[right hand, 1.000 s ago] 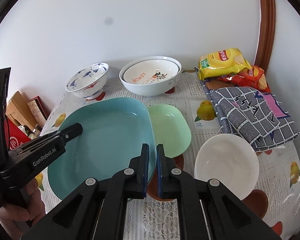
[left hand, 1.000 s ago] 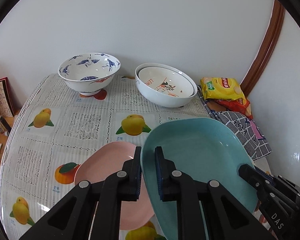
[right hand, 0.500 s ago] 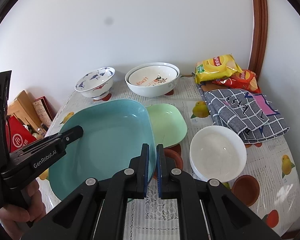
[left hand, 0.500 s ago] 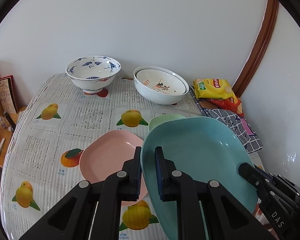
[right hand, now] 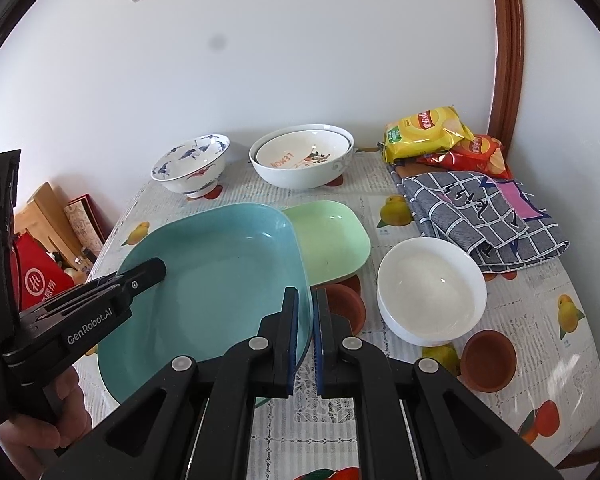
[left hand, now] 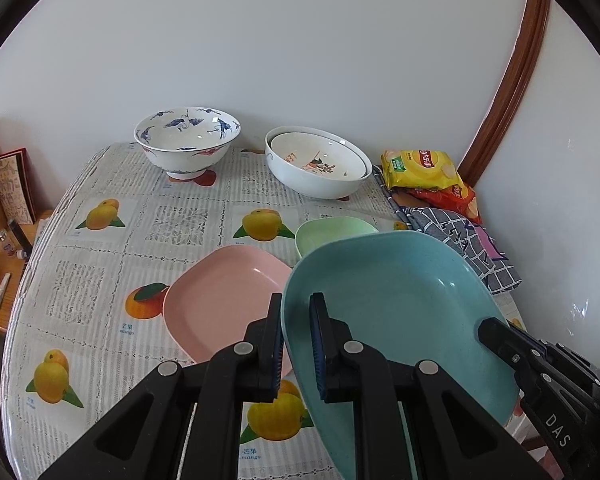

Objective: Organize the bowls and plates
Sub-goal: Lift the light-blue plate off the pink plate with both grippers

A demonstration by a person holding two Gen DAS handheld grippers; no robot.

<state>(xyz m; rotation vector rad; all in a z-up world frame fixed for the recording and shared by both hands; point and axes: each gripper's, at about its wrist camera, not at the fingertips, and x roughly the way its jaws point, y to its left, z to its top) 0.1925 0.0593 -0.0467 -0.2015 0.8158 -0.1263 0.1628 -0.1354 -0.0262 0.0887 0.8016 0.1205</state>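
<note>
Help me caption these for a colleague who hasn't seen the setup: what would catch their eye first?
The big teal plate dominates the foreground, lifted above the fruit-print tablecloth, with the left gripper and the right gripper each clamped on an opposite rim. Under and beside it lie a pink plate and a green plate. At the far wall stand a blue-patterned bowl and two nested white bowls.

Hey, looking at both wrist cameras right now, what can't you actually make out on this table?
- Pink plate: absent from the right wrist view, behind the teal plate; left wrist view, near corner behind the left gripper.
- Green plate: mostly behind the teal plate in the left view.
- White bowl: missing from the left view.
- Chip bags: print too small to read.
</note>
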